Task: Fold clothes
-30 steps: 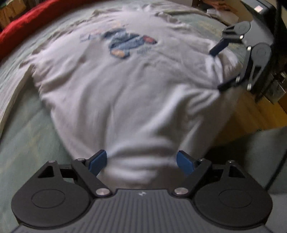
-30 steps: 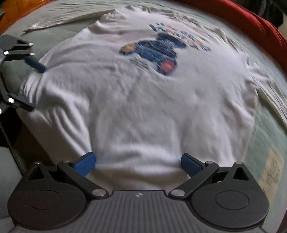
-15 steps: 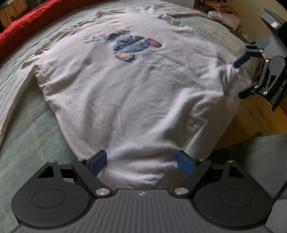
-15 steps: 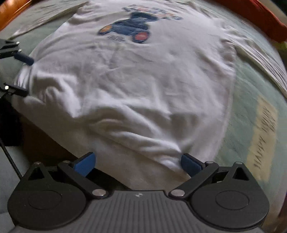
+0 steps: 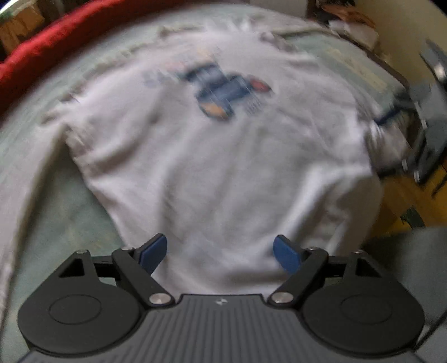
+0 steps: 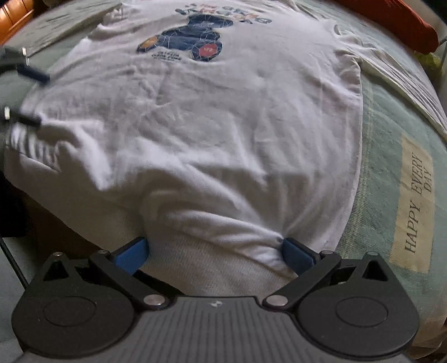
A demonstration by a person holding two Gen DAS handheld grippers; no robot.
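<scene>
A white sweatshirt [image 5: 218, 167] with a blue bear print [image 5: 220, 92] lies face up on a green bedspread [image 5: 56, 212]. Its hem hangs over the near edge of the bed. My left gripper [image 5: 220, 252] is open, with its blue fingers on either side of the hem at one bottom corner. My right gripper [image 6: 215, 255] is open and straddles the ribbed hem [image 6: 223, 268] at the other corner. The same sweatshirt [image 6: 223, 117] and its print [image 6: 187, 39] fill the right wrist view. Each gripper shows blurred at the edge of the other's view.
A red blanket [image 5: 56, 36] runs along the far side of the bed, also in the right wrist view [image 6: 391, 22]. A tan patch with the words HAPPY EVERY DAY [image 6: 416, 203] is on the bedspread. Wooden floor [image 5: 405, 201] lies beside the bed.
Both grippers have moved lower and nearer the bed edge, and the sweatshirt has settled flatter on the bedspread. The jaws stay wide apart throughout.
</scene>
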